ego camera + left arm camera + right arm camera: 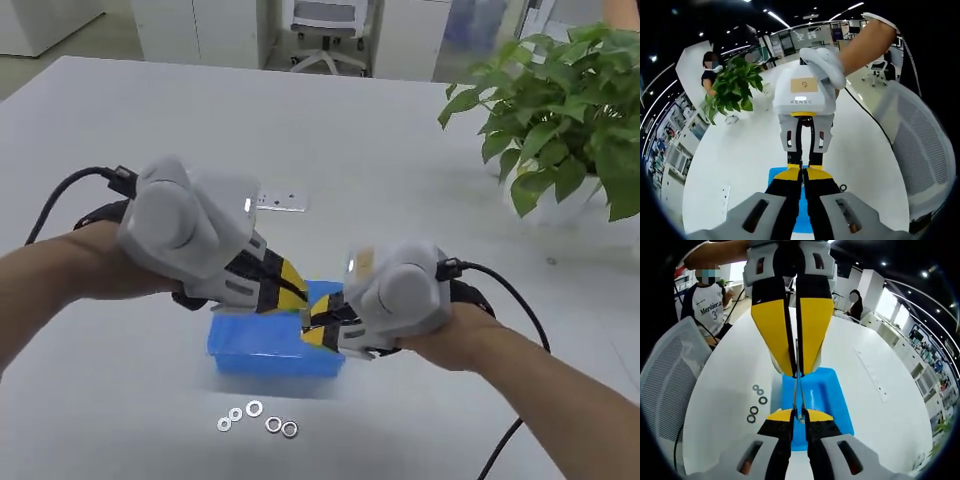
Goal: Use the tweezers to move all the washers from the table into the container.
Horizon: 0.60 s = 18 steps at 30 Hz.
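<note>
We see a smooth, matt white desk. The washers near us look like shiny bare metal, and the container is glossy blue plastic. The tweezers are thin bright metal. The left gripper and right gripper wear matt pale plastic shells.

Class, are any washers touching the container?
Apart. The head view shows bare table between the washers and the container; the right gripper view shows the same gap.

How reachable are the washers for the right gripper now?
Probably yes: the washers lie bare on the table beside the container, though the right gripper shares the tweezers with the left gripper.
</note>
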Each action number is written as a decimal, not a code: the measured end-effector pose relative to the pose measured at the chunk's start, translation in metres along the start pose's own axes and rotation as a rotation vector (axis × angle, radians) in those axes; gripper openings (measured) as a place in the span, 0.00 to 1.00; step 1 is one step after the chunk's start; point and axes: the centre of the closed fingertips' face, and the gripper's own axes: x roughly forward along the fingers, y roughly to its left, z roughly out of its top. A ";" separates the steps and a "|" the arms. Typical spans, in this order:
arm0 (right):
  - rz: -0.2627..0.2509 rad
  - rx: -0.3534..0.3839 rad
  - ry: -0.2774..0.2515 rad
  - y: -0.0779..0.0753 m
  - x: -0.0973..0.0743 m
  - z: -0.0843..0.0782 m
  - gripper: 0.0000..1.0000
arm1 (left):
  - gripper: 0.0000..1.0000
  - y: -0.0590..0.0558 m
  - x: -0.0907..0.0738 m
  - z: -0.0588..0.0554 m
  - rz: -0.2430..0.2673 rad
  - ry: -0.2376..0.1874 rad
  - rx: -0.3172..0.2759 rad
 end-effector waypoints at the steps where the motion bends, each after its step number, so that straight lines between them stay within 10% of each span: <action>1: 0.000 -0.001 -0.001 -0.002 0.001 -0.001 0.10 | 0.06 0.002 0.001 -0.001 0.001 -0.001 -0.001; 18: 0.023 0.038 0.002 -0.024 0.023 -0.028 0.10 | 0.06 0.026 0.029 -0.024 -0.015 0.000 -0.031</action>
